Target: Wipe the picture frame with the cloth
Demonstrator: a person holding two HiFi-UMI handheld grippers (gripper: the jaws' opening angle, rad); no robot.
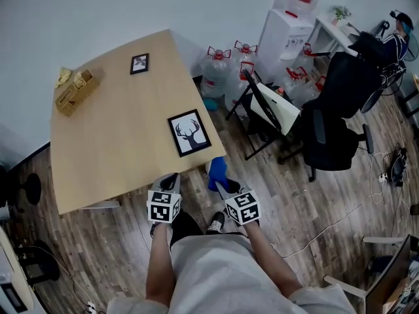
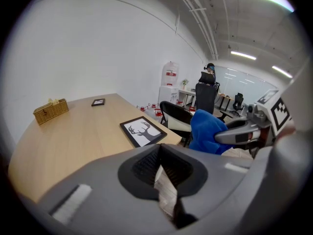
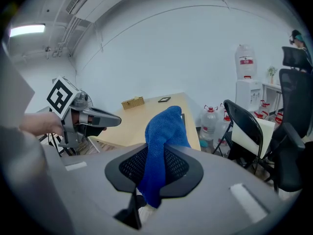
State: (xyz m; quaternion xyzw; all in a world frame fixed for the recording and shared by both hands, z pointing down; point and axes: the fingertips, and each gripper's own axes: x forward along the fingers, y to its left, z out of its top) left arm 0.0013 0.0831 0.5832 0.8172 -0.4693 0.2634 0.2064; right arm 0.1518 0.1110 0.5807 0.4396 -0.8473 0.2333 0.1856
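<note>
A black picture frame (image 1: 189,133) with a deer print lies flat near the wooden table's (image 1: 111,142) front right corner, and shows in the left gripper view (image 2: 143,131) too. My right gripper (image 1: 220,183) hangs just off that corner, shut on a blue cloth (image 1: 217,173) that stands up out of its jaws (image 3: 165,131). My left gripper (image 1: 171,181) is beside it at the table's front edge, shut with nothing in it (image 2: 164,173). Both grippers are short of the frame and apart from it.
A small second frame (image 1: 139,63) and a wicker basket (image 1: 76,90) sit at the table's far side. A folding chair (image 1: 268,110), water bottles (image 1: 219,64), a dispenser (image 1: 288,28) and a black office chair (image 1: 337,120) crowd the floor to the right.
</note>
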